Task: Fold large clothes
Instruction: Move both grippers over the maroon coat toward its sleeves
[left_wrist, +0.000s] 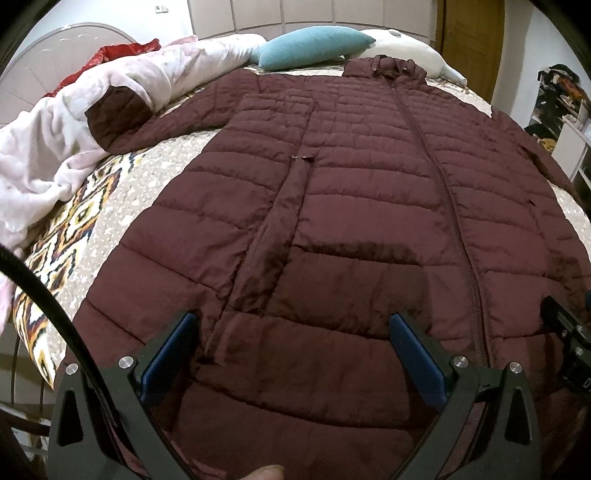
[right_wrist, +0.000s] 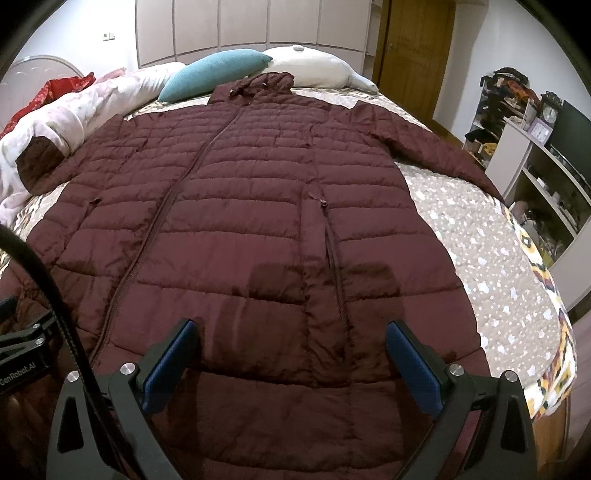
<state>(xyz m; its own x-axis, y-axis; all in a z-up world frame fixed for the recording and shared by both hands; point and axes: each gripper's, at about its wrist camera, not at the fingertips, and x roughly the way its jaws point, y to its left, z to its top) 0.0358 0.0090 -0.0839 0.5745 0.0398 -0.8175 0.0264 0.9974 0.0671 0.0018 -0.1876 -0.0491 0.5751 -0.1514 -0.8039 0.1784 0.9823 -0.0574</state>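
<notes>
We see a long maroon quilted puffer coat (left_wrist: 354, 206) spread flat, front up, across a bed covered in a grey speckled quilt with a bright zigzag border (left_wrist: 122, 206). Its hood (right_wrist: 264, 83) lies at 12 o'clock, just short of a teal knitted pillow (right_wrist: 214, 72) and a long white plush bolster (right_wrist: 314, 70). The front zip (right_wrist: 166, 210) is closed along its visible length, and a zipped pocket (right_wrist: 334, 258) shows on one panel. One sleeve (right_wrist: 436, 151) stretches toward 2 o'clock in the right wrist view; the other cuff (left_wrist: 118, 118) rests on a crumpled white-and-pink duvet (left_wrist: 74, 133) at 10 o'clock. The hem falls toward us at 6 o'clock.

Our left hand-held gripper (left_wrist: 295, 350) hangs over the lower coat, its blue-padded fingers (left_wrist: 417, 358) spread wide and gripping nothing. Our right hand-held gripper (right_wrist: 291, 354) hovers likewise, fingers (right_wrist: 170, 362) wide apart and empty, above the hem area. A wooden door (right_wrist: 413, 51) stands at 1 o'clock, cluttered white shelves (right_wrist: 532, 158) at 3 o'clock.
</notes>
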